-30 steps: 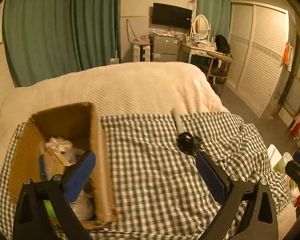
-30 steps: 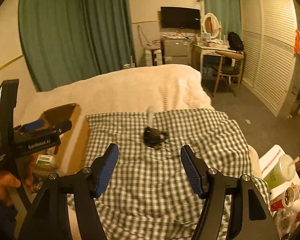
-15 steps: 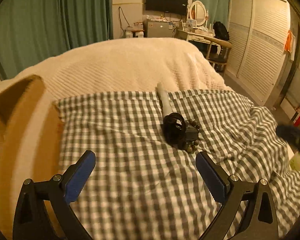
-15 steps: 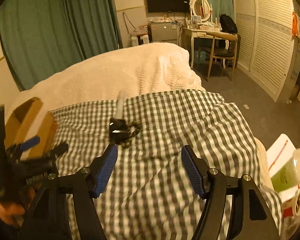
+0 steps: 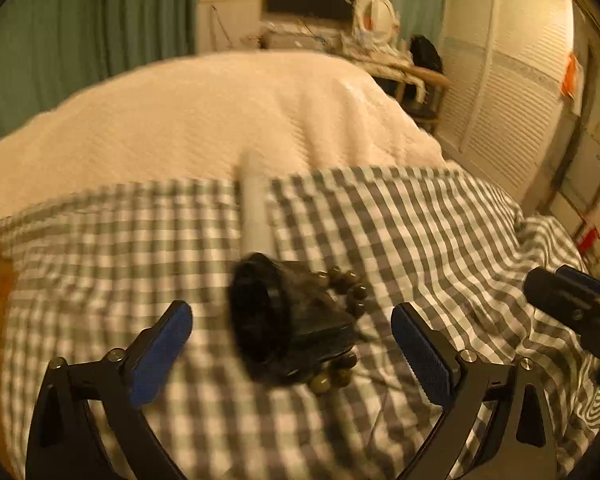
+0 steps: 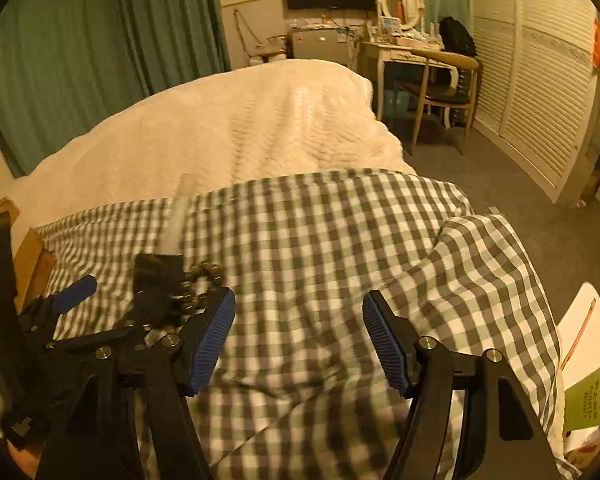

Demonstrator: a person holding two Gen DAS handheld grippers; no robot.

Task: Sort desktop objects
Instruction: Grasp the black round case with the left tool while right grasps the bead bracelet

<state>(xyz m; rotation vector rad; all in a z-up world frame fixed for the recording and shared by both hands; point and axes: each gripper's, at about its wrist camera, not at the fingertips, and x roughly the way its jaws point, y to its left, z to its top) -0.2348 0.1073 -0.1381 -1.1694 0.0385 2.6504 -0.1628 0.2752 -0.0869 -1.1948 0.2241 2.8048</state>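
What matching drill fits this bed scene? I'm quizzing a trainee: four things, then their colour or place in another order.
Things:
1 dark cylindrical container
2 bead bracelet
3 pale tube
4 right gripper

Descriptions:
A brown, round, beside the container
B open over bare checked cloth
C lying on its side between the left gripper's blue pads
D straight, just beyond the container

Pairs: 1-C, 2-A, 3-D, 4-B

No legible text. Dark print on green carton [image 6: 588,398] at lower right of right wrist view, too small and skewed to read.
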